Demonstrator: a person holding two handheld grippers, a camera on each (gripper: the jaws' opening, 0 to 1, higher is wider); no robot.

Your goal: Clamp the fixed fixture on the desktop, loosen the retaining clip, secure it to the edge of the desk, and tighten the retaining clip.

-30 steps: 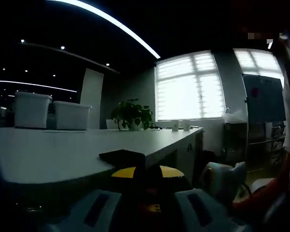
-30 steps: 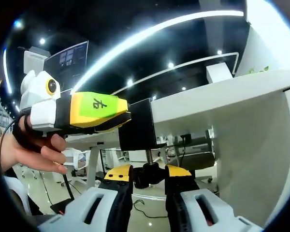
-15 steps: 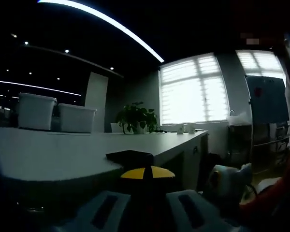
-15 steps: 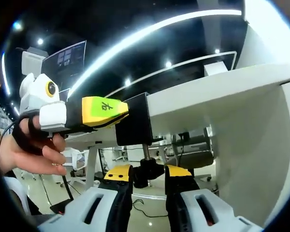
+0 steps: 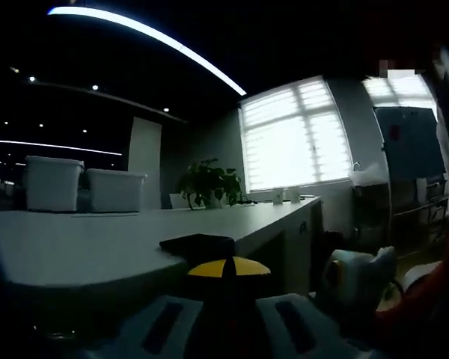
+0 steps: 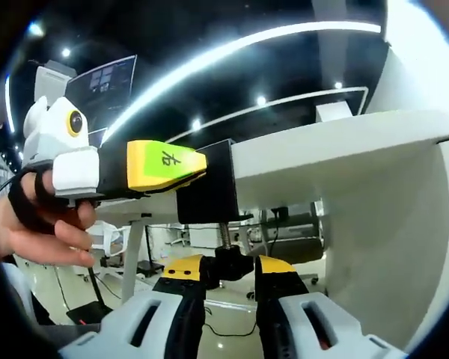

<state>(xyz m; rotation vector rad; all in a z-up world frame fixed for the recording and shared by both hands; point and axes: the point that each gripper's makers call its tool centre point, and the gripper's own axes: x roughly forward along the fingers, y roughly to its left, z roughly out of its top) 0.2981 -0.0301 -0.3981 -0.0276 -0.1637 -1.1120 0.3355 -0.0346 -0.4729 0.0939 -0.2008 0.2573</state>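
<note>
The black fixture (image 5: 197,244) sits over the near edge of the white desk (image 5: 75,239), and my left gripper (image 5: 228,268) is shut on it, yellow tips together. From below, the fixture's black body (image 6: 208,193) hugs the desk edge (image 6: 344,146), held by the left gripper's yellow-green jaws (image 6: 194,166) with a hand (image 6: 37,224) behind. A threaded screw (image 6: 223,238) hangs under the fixture and ends in a black knob (image 6: 228,262). My right gripper (image 6: 230,268) is shut on that knob, one yellow tip on each side. The right gripper's white body (image 5: 355,273) shows beneath the desk.
Two white bins (image 5: 52,183) and a potted plant (image 5: 206,183) stand at the far side of the desk, in front of a bright window (image 5: 292,134). The desk's white side panel (image 6: 389,239) rises close on the right. Desk legs and chairs (image 6: 135,254) stand beyond.
In the right gripper view the left gripper has levelled out with the fixture still in it. The knob stays between my right jaws. Both views have shifted slightly.
</note>
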